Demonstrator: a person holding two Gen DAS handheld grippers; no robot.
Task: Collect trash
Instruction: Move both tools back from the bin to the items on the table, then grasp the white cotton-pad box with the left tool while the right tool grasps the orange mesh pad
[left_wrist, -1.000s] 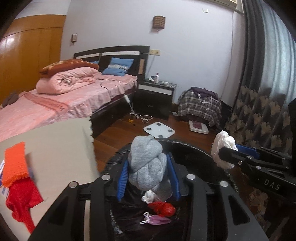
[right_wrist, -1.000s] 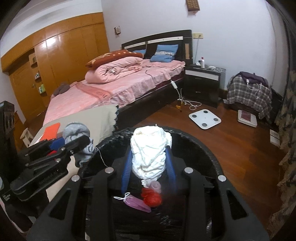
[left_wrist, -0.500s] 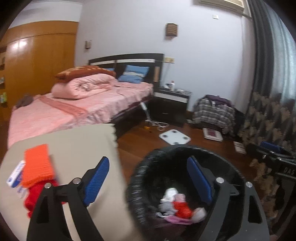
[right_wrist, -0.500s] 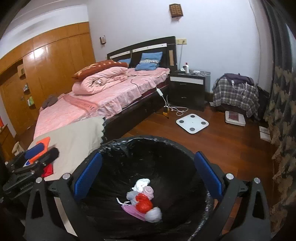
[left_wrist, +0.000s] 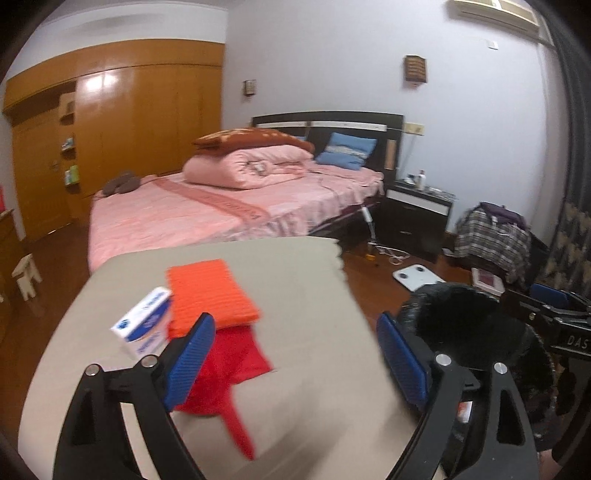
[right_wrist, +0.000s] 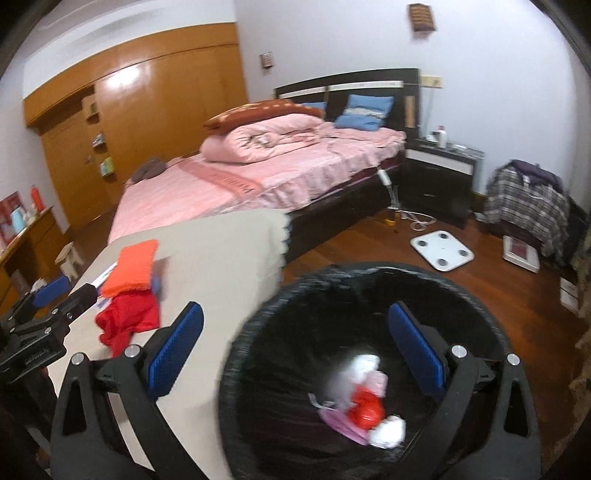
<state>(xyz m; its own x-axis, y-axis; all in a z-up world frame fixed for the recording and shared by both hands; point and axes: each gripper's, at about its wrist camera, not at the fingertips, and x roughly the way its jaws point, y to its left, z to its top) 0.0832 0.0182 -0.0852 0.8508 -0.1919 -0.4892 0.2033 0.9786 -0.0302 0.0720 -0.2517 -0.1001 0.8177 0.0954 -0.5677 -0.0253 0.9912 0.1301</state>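
A black-lined trash bin (right_wrist: 258, 332) stands beside the beige table (right_wrist: 221, 258); it also shows in the left wrist view (left_wrist: 461, 306). White, red and pink crumpled trash (right_wrist: 364, 402) lies at its bottom. My right gripper (right_wrist: 295, 354) is open and empty, straddling the bin's left rim. My left gripper (left_wrist: 295, 362) is open and empty above the table (left_wrist: 314, 288), near a red cloth (left_wrist: 225, 365), an orange cloth (left_wrist: 210, 295) and a small white-blue box (left_wrist: 144, 325).
A pink bed (left_wrist: 221, 210) lies beyond the table. A black nightstand (left_wrist: 417, 218), a white scale (left_wrist: 415, 277) on the wooden floor, and a plaid-covered pile (left_wrist: 495, 236) stand at the right. Wooden wardrobes (left_wrist: 110, 140) line the left wall.
Both grippers opened and dropped the grey and white wads into the bin. Both then swung left, the left one from the bin to over the table.
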